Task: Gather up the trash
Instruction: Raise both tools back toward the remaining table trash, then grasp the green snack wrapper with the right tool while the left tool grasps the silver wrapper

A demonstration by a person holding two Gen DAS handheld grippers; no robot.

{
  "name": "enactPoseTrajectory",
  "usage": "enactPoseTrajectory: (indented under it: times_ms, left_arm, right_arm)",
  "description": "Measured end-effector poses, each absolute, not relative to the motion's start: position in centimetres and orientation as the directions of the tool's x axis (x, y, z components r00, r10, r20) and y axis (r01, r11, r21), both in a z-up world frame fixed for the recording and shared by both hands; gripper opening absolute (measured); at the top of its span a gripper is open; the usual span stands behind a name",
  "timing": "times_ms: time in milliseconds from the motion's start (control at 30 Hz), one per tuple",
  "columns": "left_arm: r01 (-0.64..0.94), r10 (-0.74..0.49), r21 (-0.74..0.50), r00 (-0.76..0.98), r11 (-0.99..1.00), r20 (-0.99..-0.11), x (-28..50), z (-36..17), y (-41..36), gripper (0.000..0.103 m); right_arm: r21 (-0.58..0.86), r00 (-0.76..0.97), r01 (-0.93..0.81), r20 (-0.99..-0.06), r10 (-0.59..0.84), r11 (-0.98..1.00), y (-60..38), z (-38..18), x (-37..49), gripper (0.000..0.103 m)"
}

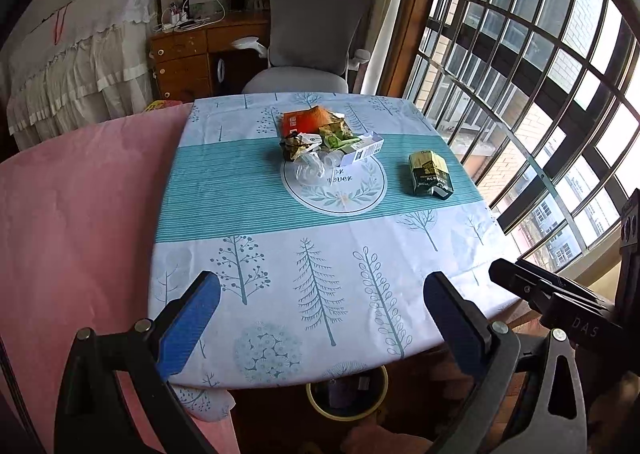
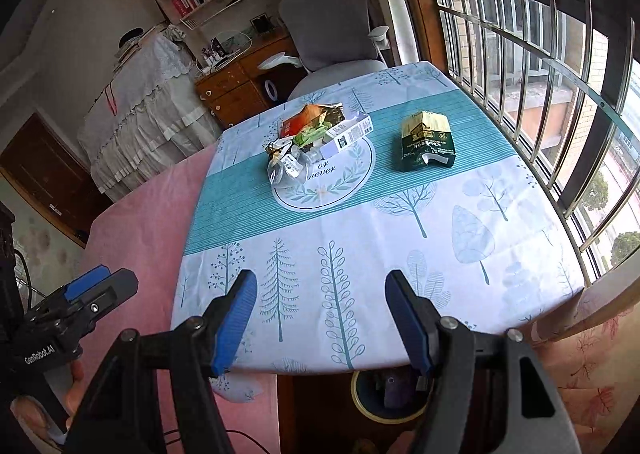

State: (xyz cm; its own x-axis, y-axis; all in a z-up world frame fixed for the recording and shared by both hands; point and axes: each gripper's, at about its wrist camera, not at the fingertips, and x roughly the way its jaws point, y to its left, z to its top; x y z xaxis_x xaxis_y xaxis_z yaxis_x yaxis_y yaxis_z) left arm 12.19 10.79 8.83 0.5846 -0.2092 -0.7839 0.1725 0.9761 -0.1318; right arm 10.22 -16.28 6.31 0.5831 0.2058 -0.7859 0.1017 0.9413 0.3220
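Left tongs (image 1: 320, 318): wide apart, nothing between the blue pads, hanging over the near edge of the table.
Right tongs (image 2: 322, 318): also spread wide and holding nothing, above the same near edge, just to the right of the left pair.
Trash pile (image 1: 324, 138): well ahead of both tongs, out in the middle of the tablecloth. An orange wrapper (image 1: 306, 120), crumpled foil and clear plastic, and a white carton (image 1: 362, 148) lie touching in one heap.
Green packet (image 2: 428, 140): alone, torn open, lying ahead and to the right of the right tongs, apart from the pile on its right side.
Tablecloth (image 2: 400, 254): white with blue trees and a teal striped band; the trash sits on the band, well beyond the pads.
Bin (image 1: 348, 394): on the floor below the table edge, right under and between the left pads; something dark is inside, too dim to make out.
Pink cloth (image 1: 80, 214): off to the left of the left tongs, beside the tablecloth.
Chair (image 1: 312, 38): grey, at the far side of the table.
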Motion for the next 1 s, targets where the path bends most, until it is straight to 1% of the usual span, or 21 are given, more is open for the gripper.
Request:
enactPoseTrajectory:
  times_ms: [200, 400, 567, 667, 767, 900, 1000]
  left_arm:
    - [0.094, -0.14, -0.103, 0.619, 0.99, -0.773, 15.4, 10.1, 10.1, 0.101]
    - [-0.021, -0.079, -0.118, 0.622, 0.993, -0.779, 17.9, 10.8, 9.6, 0.101]
    - [-0.085, -0.033, -0.108, 0.616, 0.99, -0.787, 19.4, 10.5, 9.2, 0.101]
    - [-0.087, -0.026, -0.098, 0.604, 0.991, -0.797, 20.6, 10.4, 9.2, 0.101]
    - [-0.079, -0.013, -0.075, 0.6, 0.994, -0.8, 22.2, 10.3, 9.6, 0.101]
    - [-0.041, -0.046, -0.085, 0.578, 0.996, -0.815, 25.8, 9.7, 10.6, 0.101]
    - [0.001, -0.072, -0.085, 0.55, 0.996, -0.832, 29.5, 8.8, 11.2, 0.101]
  right_arm:
    - [0.358, 0.547, 0.007, -0.783, 0.297, 0.934, -17.0, 6.8, 16.1, 0.067]
    - [0.404, 0.473, -0.085, -0.788, 0.394, 0.911, -17.5, 6.2, 21.0, 0.067]
    - [0.405, 0.419, -0.119, -0.807, 0.416, 0.906, -17.7, 5.1, 24.4, 0.067]
    - [0.447, 0.399, -0.118, -0.796, 0.454, 0.887, -17.8, 4.6, 26.2, 0.067]
    - [0.466, 0.389, -0.092, -0.797, 0.463, 0.88, -17.7, 4.1, 28.3, 0.067]
    - [0.494, 0.377, -0.04, -0.798, 0.471, 0.869, -17.8, 3.4, 31.2, 0.067]
    - [0.484, 0.383, 0.01, -0.81, 0.444, 0.875, -17.8, 2.8, 33.8, 0.067]
